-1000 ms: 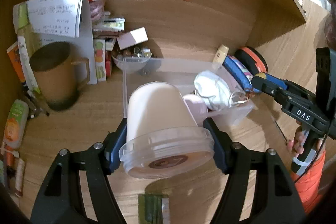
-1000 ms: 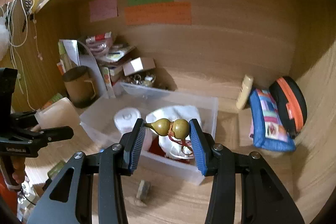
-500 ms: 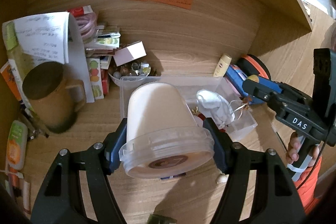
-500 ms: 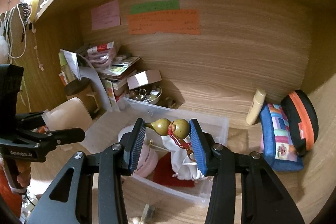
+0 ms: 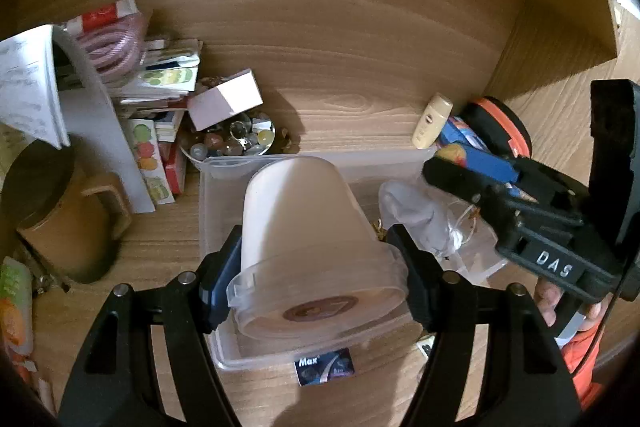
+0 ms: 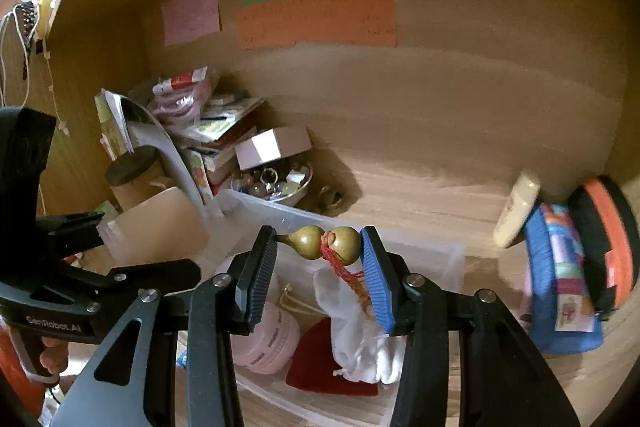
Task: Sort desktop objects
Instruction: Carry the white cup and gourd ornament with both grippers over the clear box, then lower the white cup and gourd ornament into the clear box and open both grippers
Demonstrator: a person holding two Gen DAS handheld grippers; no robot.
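My left gripper point(image 5: 316, 271) is shut on a white plastic tub point(image 5: 308, 239) with a clear lid, held over the left part of a clear plastic bin point(image 5: 224, 171). My right gripper point(image 6: 318, 247) is shut on a small olive gourd charm point(image 6: 324, 241) with a red tassel, held over the same bin point(image 6: 440, 259). The bin holds a white cloth pouch point(image 6: 360, 339), a red piece point(image 6: 320, 367) and a pink jar point(image 6: 268, 339). The right gripper also shows at the right of the left wrist view point(image 5: 448, 163).
A brown mug point(image 5: 52, 211), papers, stacked boxes and a bowl of marbles point(image 5: 236, 143) crowd the back left. A cream tube point(image 5: 430, 121), blue pouch point(image 6: 560, 279) and orange-black case point(image 6: 604, 243) sit at the right. A small dark packet point(image 5: 324, 367) lies before the bin.
Both grippers moved forward and over the bin, still holding the tub and the gourd. The bin and back clutter look nearer now.
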